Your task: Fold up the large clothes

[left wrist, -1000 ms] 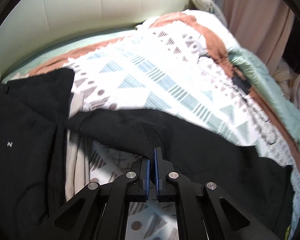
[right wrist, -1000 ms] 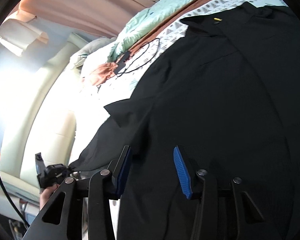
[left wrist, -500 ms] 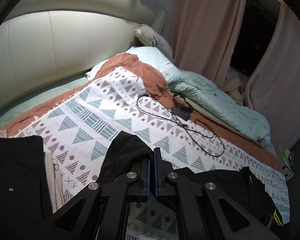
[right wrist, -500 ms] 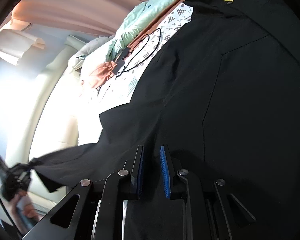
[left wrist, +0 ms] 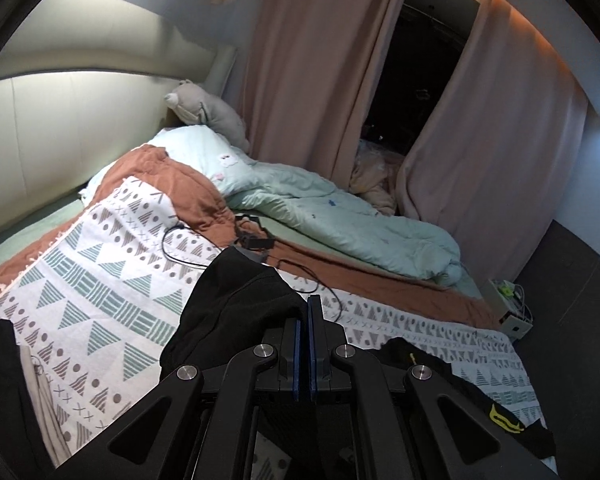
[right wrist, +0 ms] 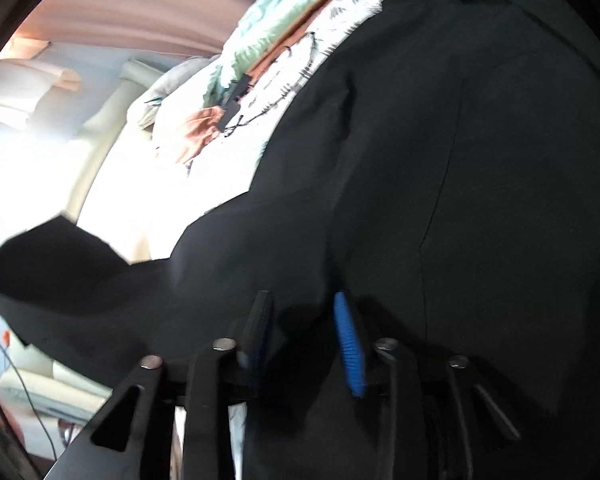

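A large black garment (right wrist: 440,160) lies spread over the patterned bedspread. My left gripper (left wrist: 305,312) is shut on a bunched end of this black garment (left wrist: 240,300) and holds it lifted above the bed. More of the garment, with a yellow mark, lies at the lower right (left wrist: 452,384). My right gripper (right wrist: 300,312) hangs close over the black fabric with its jaws apart and a fold between them; the blue pad (right wrist: 350,344) shows on the right finger. The lifted end of the garment (right wrist: 60,256) stretches out to the left.
The white bedspread with triangle pattern (left wrist: 100,280) covers the bed. A black cable and charger (left wrist: 252,242) lie on it. A mint duvet (left wrist: 340,220) and a plush toy (left wrist: 208,112) sit at the back. Another dark garment (left wrist: 0,400) lies at the left. Pink curtains (left wrist: 320,60) hang behind.
My left gripper has lifted its held end of the black garment higher and tilted up toward the curtains. My right gripper, nearly closed half a second ago, now stands wider over the fabric.
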`<state>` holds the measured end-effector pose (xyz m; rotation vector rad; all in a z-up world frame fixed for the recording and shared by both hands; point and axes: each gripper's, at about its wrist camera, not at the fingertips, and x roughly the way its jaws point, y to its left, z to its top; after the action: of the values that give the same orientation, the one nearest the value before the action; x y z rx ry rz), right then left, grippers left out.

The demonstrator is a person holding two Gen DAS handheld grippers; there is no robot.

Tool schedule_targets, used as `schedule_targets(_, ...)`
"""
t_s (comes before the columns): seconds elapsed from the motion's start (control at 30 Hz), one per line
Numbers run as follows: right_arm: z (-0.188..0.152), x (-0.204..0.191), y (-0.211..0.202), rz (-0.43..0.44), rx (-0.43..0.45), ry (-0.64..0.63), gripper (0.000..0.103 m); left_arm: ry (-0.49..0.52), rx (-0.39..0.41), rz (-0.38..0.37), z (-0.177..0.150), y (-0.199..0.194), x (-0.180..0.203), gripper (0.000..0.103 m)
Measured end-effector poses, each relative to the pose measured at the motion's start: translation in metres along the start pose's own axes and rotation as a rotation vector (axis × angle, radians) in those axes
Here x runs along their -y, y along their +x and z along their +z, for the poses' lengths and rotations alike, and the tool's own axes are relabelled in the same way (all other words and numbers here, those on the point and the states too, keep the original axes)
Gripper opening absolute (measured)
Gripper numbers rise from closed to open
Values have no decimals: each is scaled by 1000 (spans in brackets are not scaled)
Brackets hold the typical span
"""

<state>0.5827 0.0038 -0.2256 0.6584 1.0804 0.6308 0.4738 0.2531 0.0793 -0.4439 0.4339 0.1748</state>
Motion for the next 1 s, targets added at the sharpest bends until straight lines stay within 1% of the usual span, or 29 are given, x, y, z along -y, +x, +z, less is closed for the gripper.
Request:
schedule_targets(0.1,-5,-10,-32,-2,45,-38,39,26,-1,-56,2,-2,27,2)
schedule_targets(0.17,-8,-11,-51,-12,70,-38,40,38,-11,-92,4,-2,47,2)
schedule_targets(0.23,-12,-6,-73,-34,90,-23,40,46,-24,-118,3,-2,64,2)
schedule_targets(0.33,-10,-6,-103,-73,103,-52,40,65,-40,-142,2,-1,87,2)
schedule_targets(0.37,-9,-5,-121,-88,135,-57,40,78,-44,-149,2,-2,96,2)
schedule_targets(0.4,-10,-2,-135,-107,161,-49,42,88,-48,-156,1,-2,101,2)
schedule_targets(0.5,-17,10,-170,-139,228,-36,56,106,-68,-176,-1,-1,119,2)
schedule_targets(0.53,-21,13,-177,-154,236,-33,57,109,-76,-177,-2,0,127,2)
schedule_targets(0.57,-26,20,-189,-191,241,-26,57,113,-82,-182,-3,2,133,2)
schedule_targets(0.63,-41,36,-212,-200,267,-14,57,129,-90,-193,-6,5,149,2)
schedule_targets(0.7,-43,53,-223,-224,280,26,57,148,-100,-204,-11,10,165,2)
schedule_targets(0.8,-32,69,-224,-256,296,82,57,171,-121,-224,-22,22,189,2)
schedule_targets(0.87,-27,85,-242,-265,313,112,57,183,-144,-244,-34,34,204,2)
schedule_targets(0.97,-18,96,-260,-236,351,141,57,187,-175,-272,-54,53,221,2)
schedule_targets(1.0,-15,93,-261,-226,360,152,57,185,-185,-279,-59,59,224,2)
